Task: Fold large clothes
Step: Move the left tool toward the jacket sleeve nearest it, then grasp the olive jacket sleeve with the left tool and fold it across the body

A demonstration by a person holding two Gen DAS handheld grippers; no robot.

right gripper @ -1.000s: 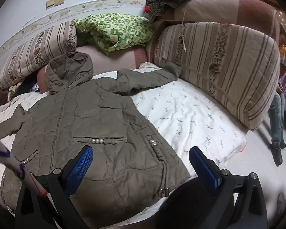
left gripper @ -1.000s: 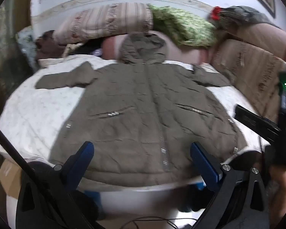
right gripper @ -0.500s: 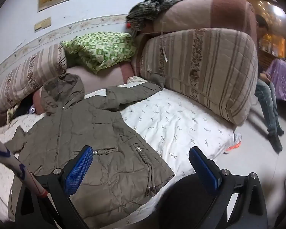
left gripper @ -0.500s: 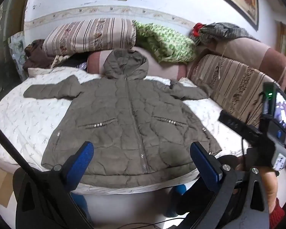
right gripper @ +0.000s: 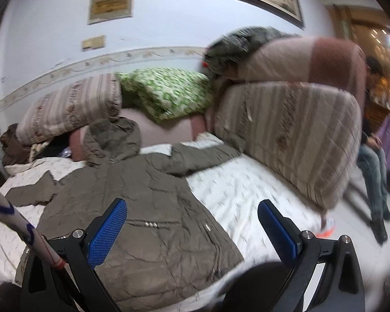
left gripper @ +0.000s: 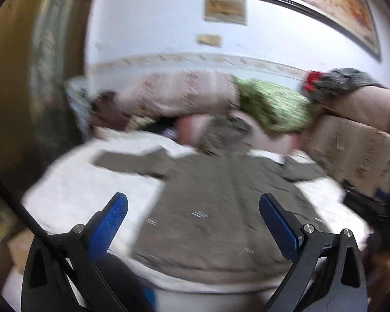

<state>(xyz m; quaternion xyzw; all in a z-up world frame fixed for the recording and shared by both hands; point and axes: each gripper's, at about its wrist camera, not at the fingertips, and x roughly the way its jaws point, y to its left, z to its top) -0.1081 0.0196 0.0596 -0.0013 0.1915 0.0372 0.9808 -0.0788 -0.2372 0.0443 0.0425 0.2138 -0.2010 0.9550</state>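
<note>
Here, 1 quilted olive-brown hooded coat [right gripper: 132,208] lies flat on the white printed bedsheet [right gripper: 249,197], ahead of both jaw pairs, 2 sleeves spread. The left gripper [left gripper: 193,223] and right gripper [right gripper: 192,225] each show 2 blue ribbed pads, spread wide, holding nothing. Compared with 0.5 s ago, both views have tilted upward, the left blurred.

Matt quilted cloth jacket [right gripper: 143,208], textured rubbery fingers [right gripper: 106,234]

My two wrist views look from beyond the bed's [left gripper: 65,197] foot edge toward the headboard wall, sharing the spread coat [right gripper: 143,208].
</note>
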